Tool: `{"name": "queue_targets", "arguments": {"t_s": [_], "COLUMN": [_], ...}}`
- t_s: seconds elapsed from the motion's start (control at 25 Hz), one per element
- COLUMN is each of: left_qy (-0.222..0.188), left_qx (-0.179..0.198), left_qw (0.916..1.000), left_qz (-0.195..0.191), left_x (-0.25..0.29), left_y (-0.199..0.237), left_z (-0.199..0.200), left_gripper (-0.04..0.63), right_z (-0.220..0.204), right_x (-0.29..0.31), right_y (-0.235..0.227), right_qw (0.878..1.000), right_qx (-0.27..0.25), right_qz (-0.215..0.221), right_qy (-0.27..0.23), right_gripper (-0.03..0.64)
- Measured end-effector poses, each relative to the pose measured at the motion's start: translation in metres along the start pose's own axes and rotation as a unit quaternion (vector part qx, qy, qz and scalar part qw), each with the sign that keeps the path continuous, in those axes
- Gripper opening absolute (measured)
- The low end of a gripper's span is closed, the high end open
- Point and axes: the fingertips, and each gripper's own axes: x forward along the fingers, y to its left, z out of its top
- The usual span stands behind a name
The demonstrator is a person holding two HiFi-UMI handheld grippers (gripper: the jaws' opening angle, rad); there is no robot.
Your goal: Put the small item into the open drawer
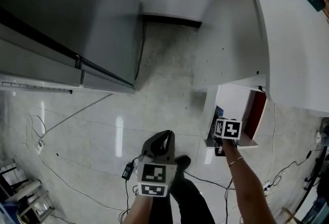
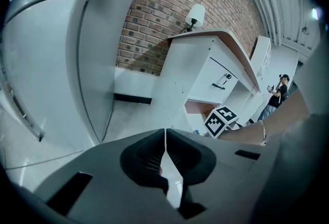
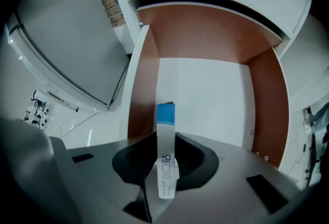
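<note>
Head view, step in hand: Delivery appears to be at its last stage. The right hand-held gripper (image 1: 221,124) hangs over the front of the open drawer (image 1: 255,115), pointing steeply down into it, at the foot of a white cabinet (image 1: 241,28).
Head view, next move: The drop looks still to be made. It calls for the jaws to part above the drawer's white bottom, inside its red-brown walls, so that the small item falls in and not onto the floor (image 1: 154,99) in front.
Head view, left hand-held gripper (image 1: 165,138): It is held well to the left of the drawer, above the tiled floor, with no part in the delivery.
Left gripper view, jaws: The left hand-held gripper's jaws are pressed together with nothing between them. The drawer shows beyond and to the right, with the right hand-held gripper's marker cube (image 2: 222,120) at its mouth.
Right gripper view, grip: The jaws are clenched on the small item (image 3: 165,146), a slim white strip with a blue end.
Right gripper view, small item: It stands out past the jaw tips, its blue end over the drawer bottom near the left wall (image 3: 144,79), not yet resting in the drawer.
</note>
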Motion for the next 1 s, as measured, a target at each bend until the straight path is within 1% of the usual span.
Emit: {"name": "queue_targets", "arguments": {"t_s": [0.16,0.48,0.76,0.88,1.0], "left_qy": [0.003,0.009,0.011,0.016,0.016], "left_qx": [-0.002,-0.004,0.006,0.006,0.011], "left_qw": [1.0,0.9999,0.9999,0.9998,0.9998], "left_qz": [0.0,-0.003,-0.006,-0.005,-0.006], "left_x": [0.003,0.008,0.011,0.009,0.008], "left_y": [0.004,0.005,0.0,-0.004,-0.008], "left_z": [-0.002,-0.001,0.007,0.009,0.019], "left_gripper": [0.028,0.028,0.028,0.028,0.028], "right_z": [-0.006,-0.004,0.007,0.012,0.02], "right_x": [0.007,0.01,-0.002,-0.018,-0.042], "right_y": [-0.002,0.0,0.0,-0.001,0.0], "right_qw": [1.0,1.0,0.999,0.998,0.997], "right_qx": [0.014,0.001,-0.032,-0.044,-0.043], "right_qz": [-0.003,-0.017,-0.019,-0.019,-0.013], "right_qy": [0.009,0.008,-0.016,-0.03,-0.054], "right_gripper": [0.091,0.092,0.124,0.132,0.132]}}
